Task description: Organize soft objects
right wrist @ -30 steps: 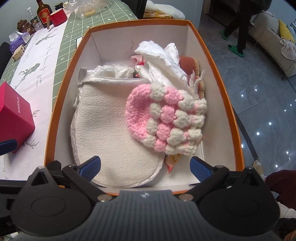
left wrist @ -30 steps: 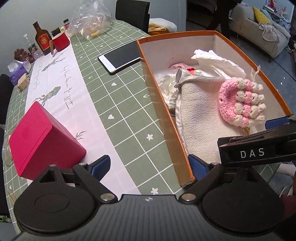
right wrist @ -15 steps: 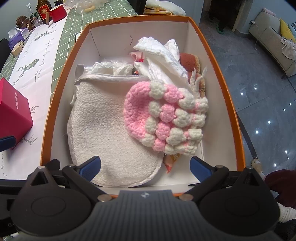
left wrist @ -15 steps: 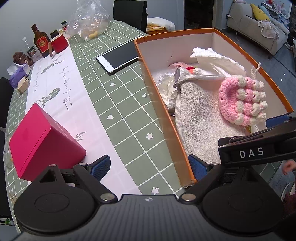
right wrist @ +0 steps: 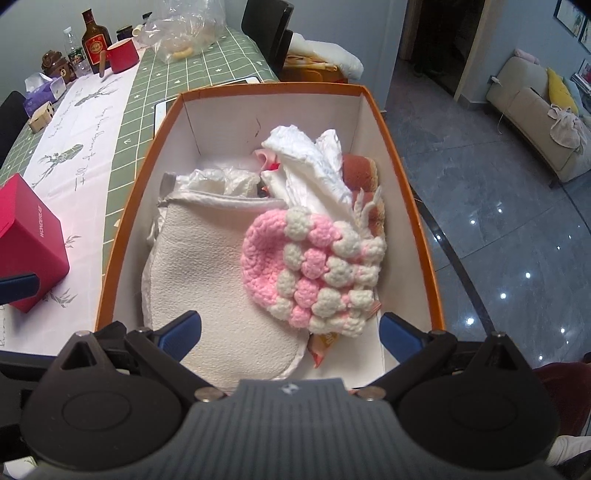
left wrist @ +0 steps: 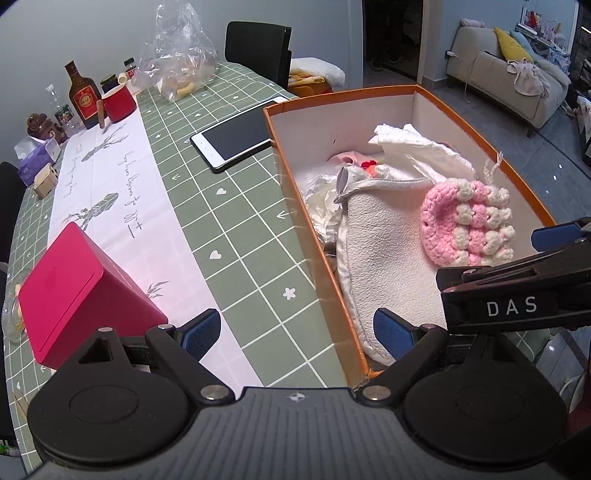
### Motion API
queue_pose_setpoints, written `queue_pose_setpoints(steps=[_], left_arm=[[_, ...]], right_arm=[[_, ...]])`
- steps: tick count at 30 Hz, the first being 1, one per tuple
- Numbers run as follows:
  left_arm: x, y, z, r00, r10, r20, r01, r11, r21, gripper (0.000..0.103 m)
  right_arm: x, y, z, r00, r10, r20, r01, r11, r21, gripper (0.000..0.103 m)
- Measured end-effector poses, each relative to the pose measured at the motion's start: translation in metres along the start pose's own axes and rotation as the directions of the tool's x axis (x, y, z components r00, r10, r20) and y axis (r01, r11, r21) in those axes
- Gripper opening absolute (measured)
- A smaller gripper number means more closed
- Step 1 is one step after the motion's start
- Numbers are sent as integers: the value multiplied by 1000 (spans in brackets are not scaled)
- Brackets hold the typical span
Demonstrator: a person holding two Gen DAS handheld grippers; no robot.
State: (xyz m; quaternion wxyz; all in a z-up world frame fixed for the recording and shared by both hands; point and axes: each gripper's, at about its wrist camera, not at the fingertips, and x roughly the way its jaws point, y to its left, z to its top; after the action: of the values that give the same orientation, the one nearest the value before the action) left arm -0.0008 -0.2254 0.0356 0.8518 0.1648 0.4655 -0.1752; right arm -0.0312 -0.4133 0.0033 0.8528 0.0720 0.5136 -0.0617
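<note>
Both claws (left wrist: pixel 295 332) (right wrist: pixel 290 332) released; bobbly crochet pouch (right wrist: pixel 314 269) on nubby mitt (right wrist: pixel 218 280); cardboard box (right wrist: pixel 122 236).

a plain pale grey wall (left wrist: pixel 74 33) fills the upper left of the left wrist view. below it a table (left wrist: pixel 236 229) in a green checked cloth with a white runner stretches across the left half of the frame. a black chair (left wrist: pixel 258 48) stands at its far end, top centre. in the right wrist view a glossy grey tiled floor (right wrist: pixel 498 206) covers the right side, dotted with small reflected lights (ceiling lamps, apparently). a beige sofa (right wrist: pixel 535 107) with a yellow cushion (right wrist: pixel 557 86) sits at the upper right, and a dark doorway (right wrist: pixel 439 40) opens at top centre.
</note>
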Motion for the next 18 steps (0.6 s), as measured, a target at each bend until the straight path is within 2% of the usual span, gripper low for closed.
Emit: queue_pose_setpoints(steps=[18], left_arm=[[0, -1, -1, 1000, -1, -1, 1, 1000, 1, 103]], right_arm=[[-3, -1, -3, 1000, 6, -3, -6, 1000, -1, 100]])
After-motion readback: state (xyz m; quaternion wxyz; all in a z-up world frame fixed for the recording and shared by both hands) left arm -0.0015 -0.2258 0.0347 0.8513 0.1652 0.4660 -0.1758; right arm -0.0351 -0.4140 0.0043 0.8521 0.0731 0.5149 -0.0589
